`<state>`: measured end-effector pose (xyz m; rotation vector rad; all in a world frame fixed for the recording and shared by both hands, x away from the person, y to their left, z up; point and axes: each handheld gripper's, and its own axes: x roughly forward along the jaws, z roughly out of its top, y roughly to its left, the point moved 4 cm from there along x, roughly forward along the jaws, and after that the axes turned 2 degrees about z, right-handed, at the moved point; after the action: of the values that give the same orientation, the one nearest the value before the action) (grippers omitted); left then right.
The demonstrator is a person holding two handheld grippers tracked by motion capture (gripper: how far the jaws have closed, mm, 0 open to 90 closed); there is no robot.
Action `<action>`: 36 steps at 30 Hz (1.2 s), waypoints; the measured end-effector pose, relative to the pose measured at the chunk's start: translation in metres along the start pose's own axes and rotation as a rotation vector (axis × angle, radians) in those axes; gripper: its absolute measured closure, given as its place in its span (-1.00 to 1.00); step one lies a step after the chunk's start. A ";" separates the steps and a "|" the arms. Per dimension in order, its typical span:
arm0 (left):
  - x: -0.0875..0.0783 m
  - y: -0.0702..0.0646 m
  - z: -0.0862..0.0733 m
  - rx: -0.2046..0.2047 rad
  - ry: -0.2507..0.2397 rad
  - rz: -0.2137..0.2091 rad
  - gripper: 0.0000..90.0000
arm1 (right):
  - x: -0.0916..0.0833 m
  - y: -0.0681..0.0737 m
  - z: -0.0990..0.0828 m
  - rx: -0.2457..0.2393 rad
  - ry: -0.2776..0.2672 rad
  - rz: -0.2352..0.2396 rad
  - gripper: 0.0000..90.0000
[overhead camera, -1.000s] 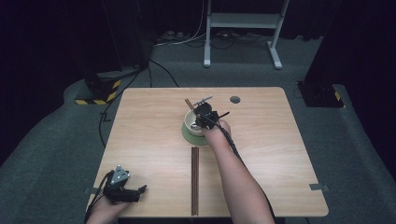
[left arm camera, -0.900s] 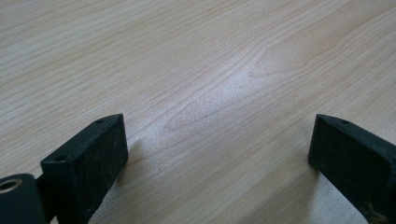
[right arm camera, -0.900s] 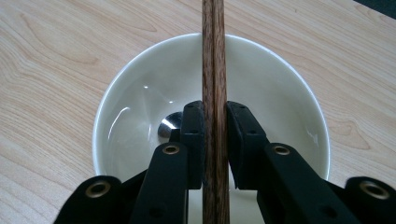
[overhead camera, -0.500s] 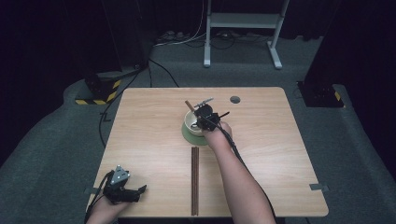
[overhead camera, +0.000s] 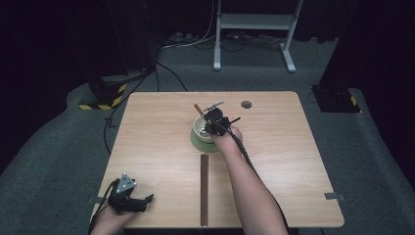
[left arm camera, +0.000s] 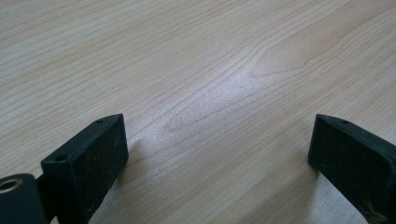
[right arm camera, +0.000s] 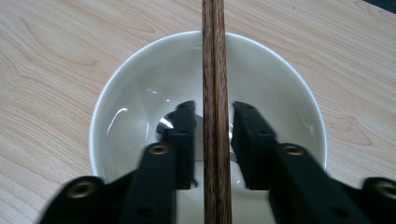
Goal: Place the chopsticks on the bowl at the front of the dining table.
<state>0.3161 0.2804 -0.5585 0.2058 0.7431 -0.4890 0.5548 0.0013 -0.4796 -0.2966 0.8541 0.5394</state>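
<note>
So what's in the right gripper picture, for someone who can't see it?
A pair of brown chopsticks stands between the right gripper's black jaws, which have just been opening, with small gaps on both sides. Below sits a white bowl on a wooden table.

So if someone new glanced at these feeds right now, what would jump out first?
Mid-table, the right claw hangs over a white bowl with a pair of brown chopsticks between its jaws; they have just been opening, with small gaps either side. A second pair of chopsticks lies flat nearer the table's front edge. The left claw sits open at the front left corner.
</note>
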 end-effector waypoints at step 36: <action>0.066 -0.044 0.124 -0.023 -0.142 0.122 0.77 | -0.088 -0.033 -0.139 0.004 -0.388 0.125 0.86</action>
<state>0.4099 0.1762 -0.5150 0.1920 0.5934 -0.3751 0.4382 -0.1180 -0.4976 -0.1274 0.4988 0.6855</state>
